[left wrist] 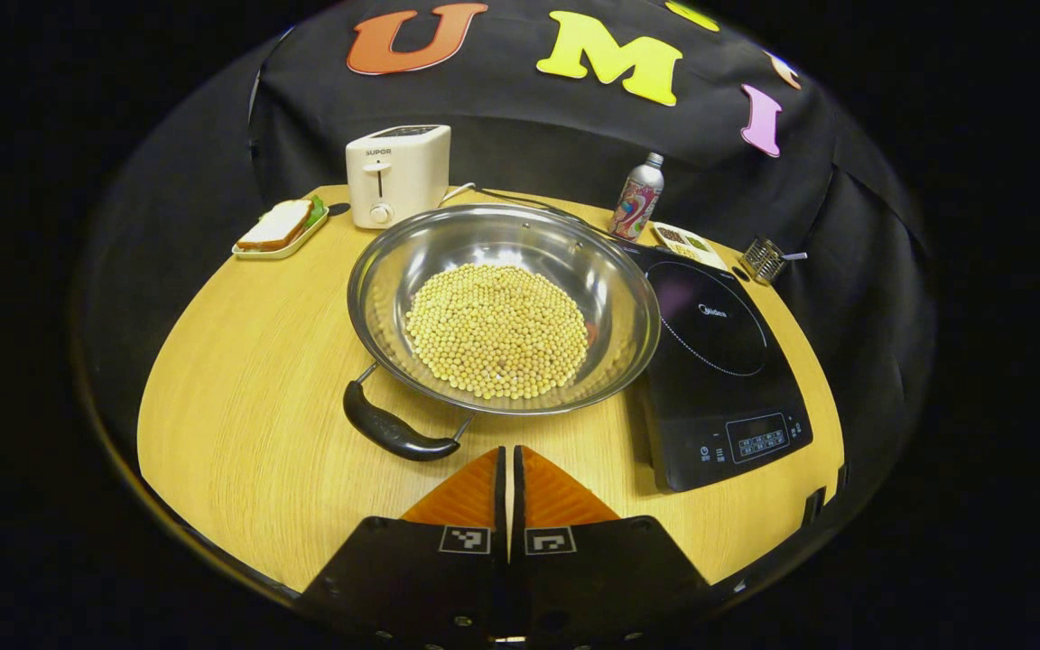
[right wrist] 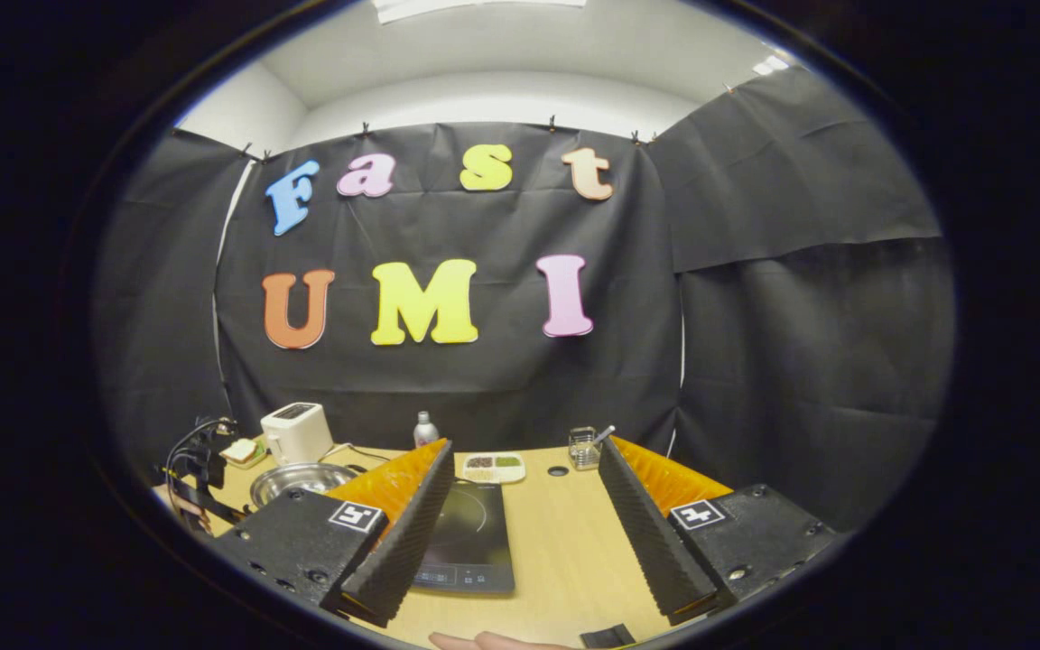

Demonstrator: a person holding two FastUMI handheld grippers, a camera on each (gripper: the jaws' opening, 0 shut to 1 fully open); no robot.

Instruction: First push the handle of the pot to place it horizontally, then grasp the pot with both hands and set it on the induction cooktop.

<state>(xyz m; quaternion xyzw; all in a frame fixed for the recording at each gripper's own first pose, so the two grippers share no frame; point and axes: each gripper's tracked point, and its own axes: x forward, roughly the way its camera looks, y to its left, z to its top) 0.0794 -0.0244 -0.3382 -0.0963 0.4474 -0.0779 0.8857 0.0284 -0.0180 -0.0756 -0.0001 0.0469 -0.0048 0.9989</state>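
Ribbed fingers (right wrist: 637, 519), sq. marker tags

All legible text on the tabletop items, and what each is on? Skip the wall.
"SUPOR": front of the toaster.
"Midea": glass top of the induction cooktop.
Control panel on the cooktop: markings too small to read.
Bottle: printed wrap, nothing legible.

On the round wooden table (left wrist: 240, 361): one steel pot (left wrist: 610, 271) heaped with yellow beans (left wrist: 497, 329), too many to count, one black induction cooktop (left wrist: 719, 361), one white toaster (left wrist: 398, 171), one printed metal bottle (left wrist: 636, 199), two small trays (left wrist: 254, 250) (left wrist: 705, 257), one wire basket (left wrist: 762, 260)
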